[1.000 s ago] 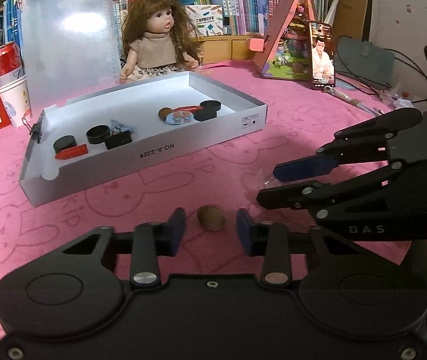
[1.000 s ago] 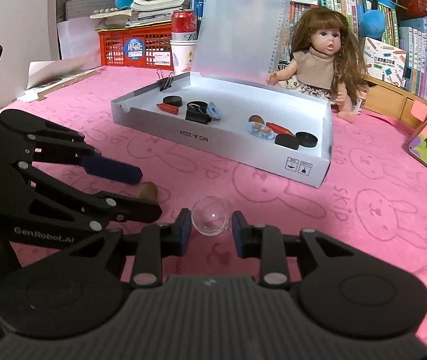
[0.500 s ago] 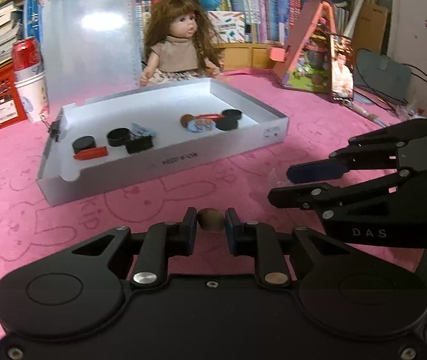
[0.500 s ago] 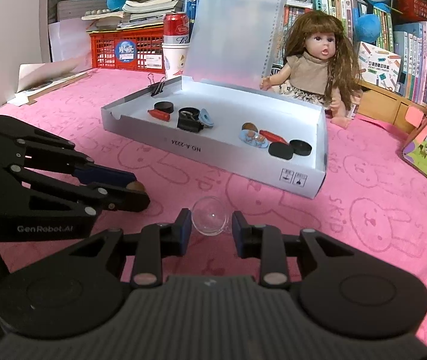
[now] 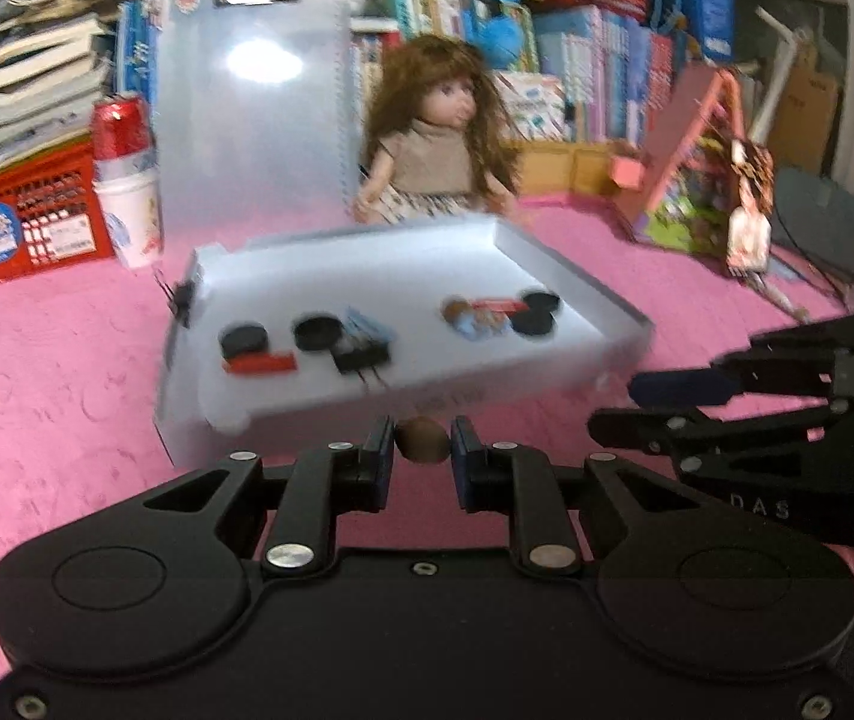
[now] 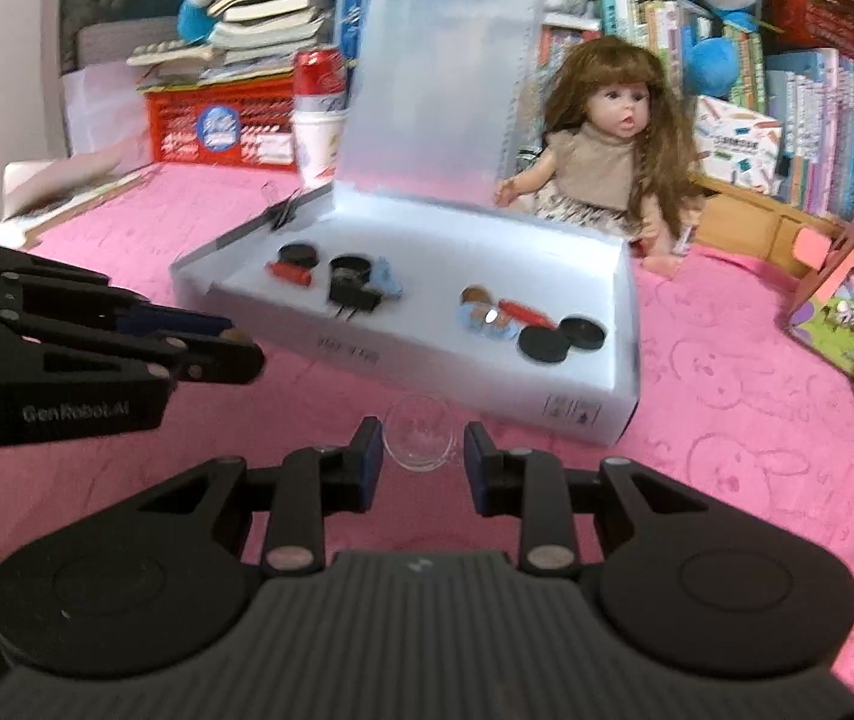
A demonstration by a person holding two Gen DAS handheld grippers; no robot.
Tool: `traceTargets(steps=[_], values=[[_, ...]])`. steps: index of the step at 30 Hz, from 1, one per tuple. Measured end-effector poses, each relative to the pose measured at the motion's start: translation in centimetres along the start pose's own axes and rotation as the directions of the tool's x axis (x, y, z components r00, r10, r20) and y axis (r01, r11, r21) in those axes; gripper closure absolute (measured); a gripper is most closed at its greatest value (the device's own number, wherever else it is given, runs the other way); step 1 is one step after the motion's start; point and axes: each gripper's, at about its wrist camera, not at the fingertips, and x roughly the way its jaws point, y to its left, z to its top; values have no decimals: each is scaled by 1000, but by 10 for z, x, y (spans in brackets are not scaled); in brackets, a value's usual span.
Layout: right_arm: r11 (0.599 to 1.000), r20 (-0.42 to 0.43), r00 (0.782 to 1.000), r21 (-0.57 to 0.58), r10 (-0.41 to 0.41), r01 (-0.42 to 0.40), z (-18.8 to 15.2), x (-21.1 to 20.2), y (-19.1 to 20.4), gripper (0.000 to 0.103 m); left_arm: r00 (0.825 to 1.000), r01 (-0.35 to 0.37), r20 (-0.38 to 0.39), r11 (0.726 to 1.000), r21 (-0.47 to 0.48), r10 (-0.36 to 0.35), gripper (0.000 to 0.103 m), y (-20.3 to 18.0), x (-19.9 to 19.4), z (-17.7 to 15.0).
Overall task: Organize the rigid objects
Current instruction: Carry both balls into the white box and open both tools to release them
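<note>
Near the white cardboard tray (image 5: 577,282), our left gripper (image 5: 423,450) clamps a small brown nut (image 5: 423,449); our right gripper (image 6: 417,450) brackets, without touching, a clear glass dome (image 6: 418,432).

L gripper (image 5: 423,450) clamps brown nut (image 5: 423,447)

The box (image 6: 622,408) sits on the tablecloth (image 6: 727,450). Behind the box stands the clipboard (image 6: 433,96), with the doll (image 6: 607,162) just right of it and the can (image 6: 319,75) on a cup (image 6: 316,141) left of it. In the box lie small discs (image 6: 559,339) toward its right end and a binder clip (image 6: 352,294) toward its left. Before the box sits a clear dome (image 6: 421,432), and left of that a nut (image 5: 424,449).
</note>
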Motion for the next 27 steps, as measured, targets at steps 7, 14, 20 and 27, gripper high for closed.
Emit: traceTargets(steps=[7,14,20,27], values=[[993,6,997,90,-82,81,29,26,-16,69,993,-112,30,992,-65,115,84,28,28,32],[982,-54,994,156,-97,104,38,61,-26,68,980,-198,-8,974,-109,198,83,50,65,36],[973,-97,990,194,-105,122,36,78,-31,68,976,-215,-46,970,-114,211,83,57,84,26],[967,-86,990,222,-113,129,35,79,-33,48,976,-214,-72,968,-129,206,73,58,87,20]])
